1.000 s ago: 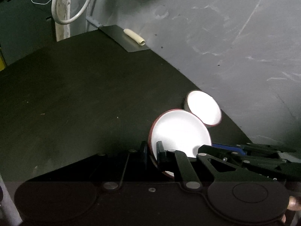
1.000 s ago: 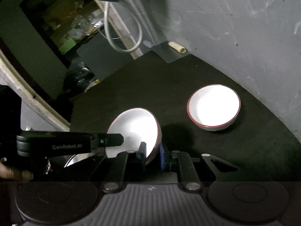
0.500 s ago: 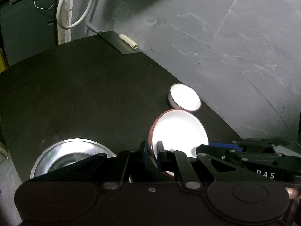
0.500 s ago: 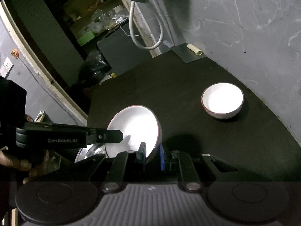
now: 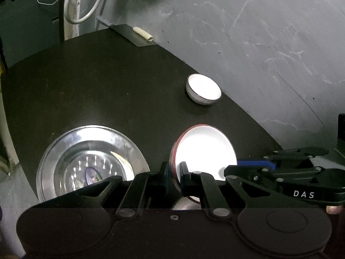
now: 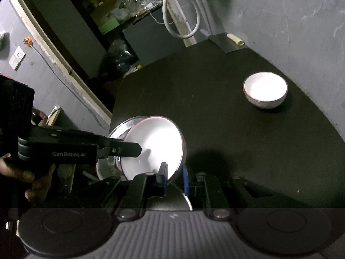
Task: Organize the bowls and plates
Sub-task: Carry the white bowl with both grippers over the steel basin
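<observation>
Both the left gripper [image 5: 174, 176] and right gripper [image 6: 174, 178] clamp opposite rims of 1 tilted white bowl [image 5: 204, 151].

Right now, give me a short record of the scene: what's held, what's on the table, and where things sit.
held item: red-rimmed white bowl, tilted on edge
left gripper: shut on the bowl's rim
right gripper: shut on the same bowl's rim
steel plate: flat on the black table, left of the held bowl
second white bowl: upright near the grey wall, apart from the others
far corner: pale tube on a metal sheet
</observation>
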Demonstrator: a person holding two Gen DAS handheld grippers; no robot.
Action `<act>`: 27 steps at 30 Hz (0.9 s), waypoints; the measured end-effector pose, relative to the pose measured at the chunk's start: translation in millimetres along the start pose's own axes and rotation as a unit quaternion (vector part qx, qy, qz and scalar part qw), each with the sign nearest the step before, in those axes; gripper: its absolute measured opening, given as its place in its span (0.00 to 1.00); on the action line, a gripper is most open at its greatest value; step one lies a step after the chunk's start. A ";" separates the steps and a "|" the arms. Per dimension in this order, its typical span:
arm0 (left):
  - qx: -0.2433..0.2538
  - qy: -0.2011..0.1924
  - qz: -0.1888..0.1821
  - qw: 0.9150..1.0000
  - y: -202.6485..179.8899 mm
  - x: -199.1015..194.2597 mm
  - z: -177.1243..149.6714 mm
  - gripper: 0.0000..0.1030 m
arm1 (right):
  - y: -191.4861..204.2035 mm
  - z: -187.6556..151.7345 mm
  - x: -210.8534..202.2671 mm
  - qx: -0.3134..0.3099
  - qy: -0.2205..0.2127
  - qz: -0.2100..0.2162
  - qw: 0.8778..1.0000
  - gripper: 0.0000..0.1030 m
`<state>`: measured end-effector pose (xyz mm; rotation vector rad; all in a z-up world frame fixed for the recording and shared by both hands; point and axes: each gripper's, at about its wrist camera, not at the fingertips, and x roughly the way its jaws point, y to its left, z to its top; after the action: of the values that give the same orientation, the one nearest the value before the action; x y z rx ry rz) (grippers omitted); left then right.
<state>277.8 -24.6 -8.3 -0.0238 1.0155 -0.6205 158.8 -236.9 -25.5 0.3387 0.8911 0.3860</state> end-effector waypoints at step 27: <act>0.025 0.079 -0.026 0.996 -11.6 -2.0 -38.6 0.10 | 11.0 -35.2 -17.8 -0.029 0.087 0.025 0.996 0.16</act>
<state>240.8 -23.2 -24.2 0.0438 1.1553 -0.7031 118.5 -230.9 -29.0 0.2784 1.0405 0.4921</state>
